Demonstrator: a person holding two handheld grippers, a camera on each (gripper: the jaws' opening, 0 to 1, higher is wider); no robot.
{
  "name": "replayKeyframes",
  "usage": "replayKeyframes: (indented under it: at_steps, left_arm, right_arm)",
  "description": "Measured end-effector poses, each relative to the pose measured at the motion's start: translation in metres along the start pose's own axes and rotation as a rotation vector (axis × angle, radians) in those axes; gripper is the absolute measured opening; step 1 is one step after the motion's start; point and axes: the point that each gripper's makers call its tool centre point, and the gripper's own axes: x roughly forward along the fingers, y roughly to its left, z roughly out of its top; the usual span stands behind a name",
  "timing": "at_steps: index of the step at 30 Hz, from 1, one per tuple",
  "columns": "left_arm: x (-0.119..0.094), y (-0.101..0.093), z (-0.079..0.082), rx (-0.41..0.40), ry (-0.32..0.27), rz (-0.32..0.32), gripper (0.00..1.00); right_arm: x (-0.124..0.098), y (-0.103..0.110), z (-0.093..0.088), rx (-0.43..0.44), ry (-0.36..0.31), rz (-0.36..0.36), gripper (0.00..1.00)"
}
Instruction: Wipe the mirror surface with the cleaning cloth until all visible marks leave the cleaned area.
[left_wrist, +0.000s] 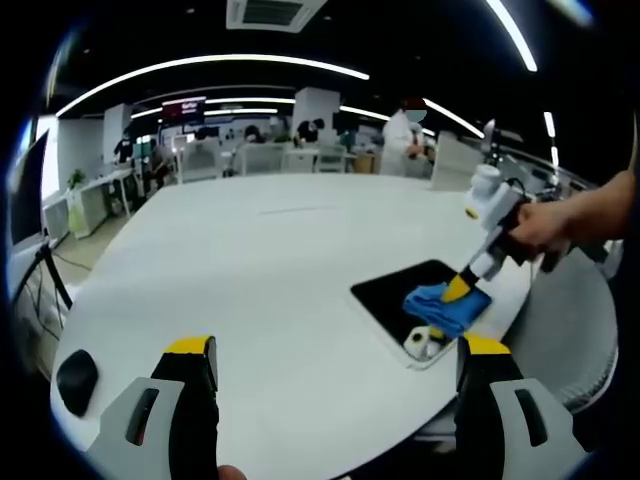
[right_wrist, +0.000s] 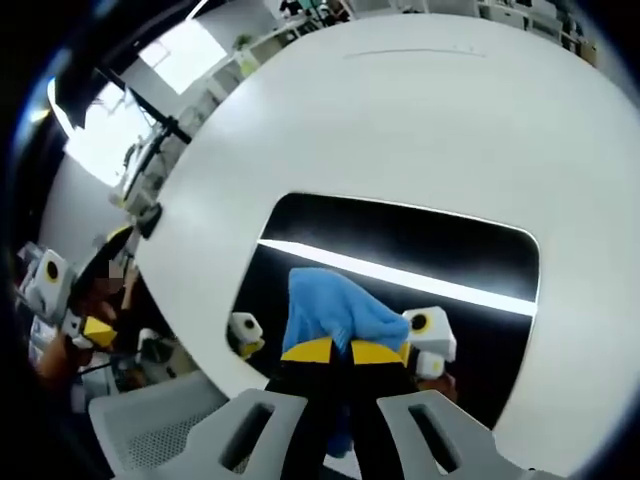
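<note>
I see an open-plan office: long ceiling light strips (left_wrist: 215, 64), rows of desks (left_wrist: 262, 158) with seated people (left_wrist: 309, 130), a ceiling vent (left_wrist: 274, 12), and my white table (left_wrist: 250, 270).

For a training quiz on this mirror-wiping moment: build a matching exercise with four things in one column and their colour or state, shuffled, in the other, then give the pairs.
Things:
1. cleaning cloth
2. mirror
3. left gripper
4. round table

States:
A. white, bare around the mirror
B. open, nothing between its jaws
C. blue, pinched in the right gripper
D. lying flat, dark, reflecting a ceiling light strip

Pairs: 1-C, 2-D, 3-B, 4-A
</note>
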Motion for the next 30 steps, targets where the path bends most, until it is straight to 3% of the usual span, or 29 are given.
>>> replayKeyframes:
  at_steps: [30]
  left_arm:
    - [-0.005, 0.000, -0.009, -0.006, 0.007, 0.025, 1.00]
  right_arm:
    - [0.022, -0.021, 0.069, -0.027, -0.019, -0.044, 0.00]
